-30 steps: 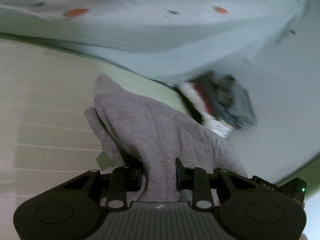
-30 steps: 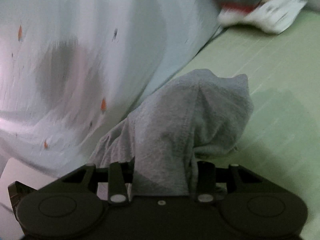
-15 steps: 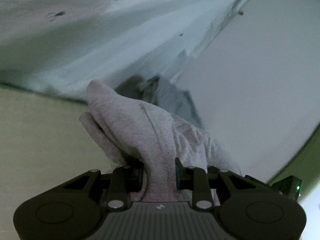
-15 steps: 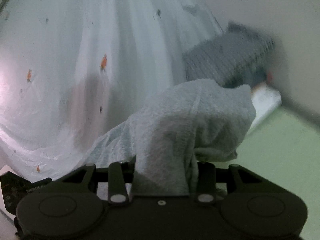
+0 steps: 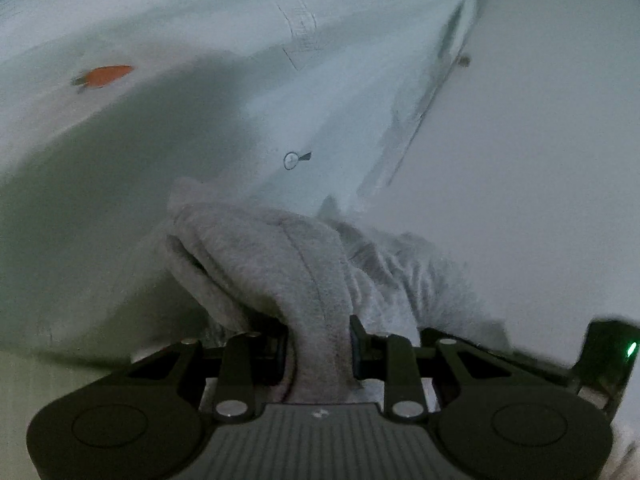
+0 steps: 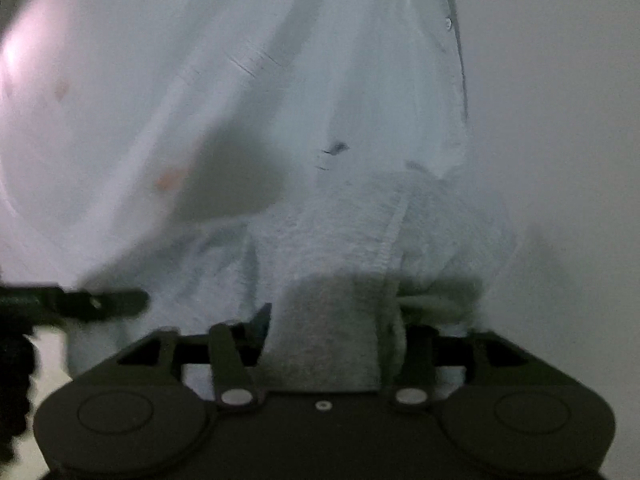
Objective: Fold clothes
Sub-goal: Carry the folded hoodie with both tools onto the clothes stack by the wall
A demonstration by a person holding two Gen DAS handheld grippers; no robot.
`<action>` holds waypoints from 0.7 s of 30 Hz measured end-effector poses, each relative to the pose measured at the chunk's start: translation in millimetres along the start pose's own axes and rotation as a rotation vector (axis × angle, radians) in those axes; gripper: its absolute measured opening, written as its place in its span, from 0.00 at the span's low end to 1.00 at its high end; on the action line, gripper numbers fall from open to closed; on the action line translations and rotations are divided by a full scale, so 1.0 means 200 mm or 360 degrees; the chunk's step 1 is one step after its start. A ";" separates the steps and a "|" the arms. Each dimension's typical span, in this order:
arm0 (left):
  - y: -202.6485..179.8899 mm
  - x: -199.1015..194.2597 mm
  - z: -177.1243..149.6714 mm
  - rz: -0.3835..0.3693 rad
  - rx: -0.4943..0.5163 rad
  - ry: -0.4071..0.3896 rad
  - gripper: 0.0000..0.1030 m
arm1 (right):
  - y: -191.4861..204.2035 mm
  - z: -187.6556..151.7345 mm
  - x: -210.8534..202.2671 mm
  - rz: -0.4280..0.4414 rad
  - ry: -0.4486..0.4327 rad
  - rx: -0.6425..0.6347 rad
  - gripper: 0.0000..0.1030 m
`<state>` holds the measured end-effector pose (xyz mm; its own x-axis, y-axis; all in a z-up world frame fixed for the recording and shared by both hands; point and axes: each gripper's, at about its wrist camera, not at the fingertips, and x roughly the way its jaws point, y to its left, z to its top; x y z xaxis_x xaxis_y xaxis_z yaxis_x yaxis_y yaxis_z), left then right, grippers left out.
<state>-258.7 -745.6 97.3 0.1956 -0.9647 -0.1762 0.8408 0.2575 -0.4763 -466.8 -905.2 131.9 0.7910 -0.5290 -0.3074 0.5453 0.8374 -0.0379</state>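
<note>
A grey knit garment point(image 5: 280, 256) hangs bunched in front of my left gripper point(image 5: 319, 344), which is shut on a thick fold of it with both pads pressed into the cloth. In the right wrist view another part of the same grey garment point(image 6: 352, 240) lies between the fingers of my right gripper point(image 6: 338, 332). Those jaws are opening: the left fingertip point(image 6: 262, 320) has swung outward and its pad face shows beside the cloth, which is blurred with motion. The rest of the garment droops below, hidden by the gripper bodies.
A white curtain point(image 5: 200, 40) with small orange prints point(image 5: 106, 76) fills the background, and a plain white wall point(image 5: 540, 160) stands to its right. A dark device with a green light point(image 5: 608, 348) sits at the right edge. A blurred dark part point(image 6: 80, 300) juts in at the left.
Both views have swung up off the green bed surface and the stack of folded clothes onto the curtain and wall. The right jaws have spread wider; the left grip is unchanged.
</note>
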 end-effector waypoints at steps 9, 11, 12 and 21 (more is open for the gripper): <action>0.32 0.47 -0.16 0.0339 -0.0087 0.0308 0.21 | -0.01 -0.01 0.28 -0.0371 -0.0275 -0.0211 0.84; 0.31 0.47 -0.18 0.0348 -0.0019 0.0304 0.22 | -0.02 -0.03 0.37 -0.0240 -0.0206 -0.0150 0.83; 0.30 0.45 -0.19 0.0355 0.0017 0.0302 0.23 | -0.03 -0.07 0.45 -0.0217 -0.0147 -0.0126 0.83; 0.48 0.31 -0.30 0.0478 -0.0129 0.0383 0.71 | -0.14 -0.42 0.66 -0.0252 0.0053 0.0113 0.84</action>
<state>-195.8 -777.0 -10.1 0.2947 -0.8078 -0.5105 0.7197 0.5391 -0.4375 -400.8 -986.6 13.4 0.6848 -0.6476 -0.3342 0.6814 0.7316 -0.0215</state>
